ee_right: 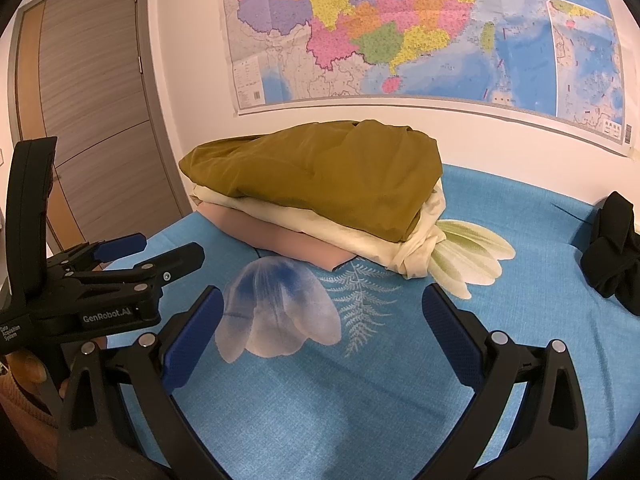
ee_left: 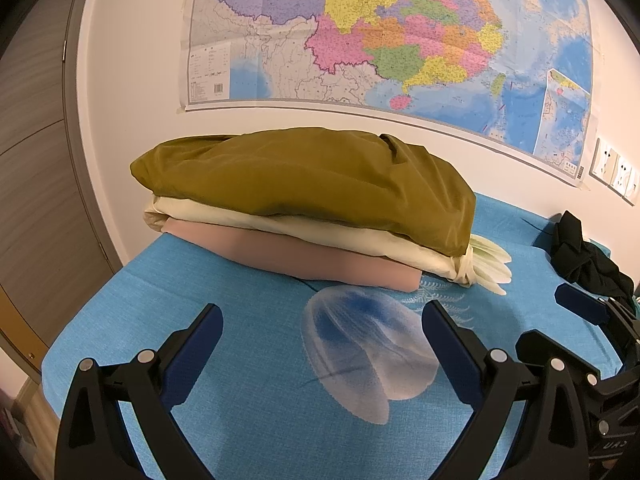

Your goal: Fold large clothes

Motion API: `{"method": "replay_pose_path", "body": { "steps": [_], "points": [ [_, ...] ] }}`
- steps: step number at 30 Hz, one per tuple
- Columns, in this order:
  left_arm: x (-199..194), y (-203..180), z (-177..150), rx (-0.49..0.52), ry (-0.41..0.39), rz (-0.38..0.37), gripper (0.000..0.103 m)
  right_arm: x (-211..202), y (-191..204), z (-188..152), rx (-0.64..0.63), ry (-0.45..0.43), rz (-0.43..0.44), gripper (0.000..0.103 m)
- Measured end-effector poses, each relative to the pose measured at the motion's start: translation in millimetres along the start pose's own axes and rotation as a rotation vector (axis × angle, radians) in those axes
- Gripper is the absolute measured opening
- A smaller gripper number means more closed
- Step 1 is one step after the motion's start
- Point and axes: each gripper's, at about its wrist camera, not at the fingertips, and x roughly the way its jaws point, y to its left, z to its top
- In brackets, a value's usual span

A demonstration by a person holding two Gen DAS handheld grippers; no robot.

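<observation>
A stack of folded clothes rests at the back of the blue-covered table (ee_left: 248, 420): an olive-green garment (ee_left: 312, 184) (ee_right: 320, 176) on top, a cream one (ee_left: 304, 232) (ee_right: 320, 232) under it, and a pink one (ee_left: 304, 258) (ee_right: 280, 242) at the bottom. A crumpled black garment (ee_left: 580, 252) (ee_right: 616, 252) lies at the far right. My left gripper (ee_left: 322, 320) (ee_right: 160, 252) hovers open in front of the stack, holding nothing. My right gripper (ee_right: 322, 308) (ee_left: 560, 320) is open beside it, also with nothing between its fingers.
A large coloured map (ee_left: 400, 32) (ee_right: 420, 28) hangs on the white wall behind the table. A grey wooden door (ee_right: 92, 112) stands at the left. Wall sockets (ee_left: 616, 172) sit at the right. The blue cloth carries pale flower and fern prints (ee_right: 280, 308).
</observation>
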Motion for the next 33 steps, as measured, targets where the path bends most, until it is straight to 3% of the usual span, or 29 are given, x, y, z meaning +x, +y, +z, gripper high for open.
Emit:
{"method": "replay_pose_path", "body": {
  "steps": [33],
  "points": [
    [2.3,-0.1,-2.3,-0.005,0.010,-0.007,0.096,1.9,-6.3,-2.7,0.016,0.005,0.013,0.098]
  ]
}}
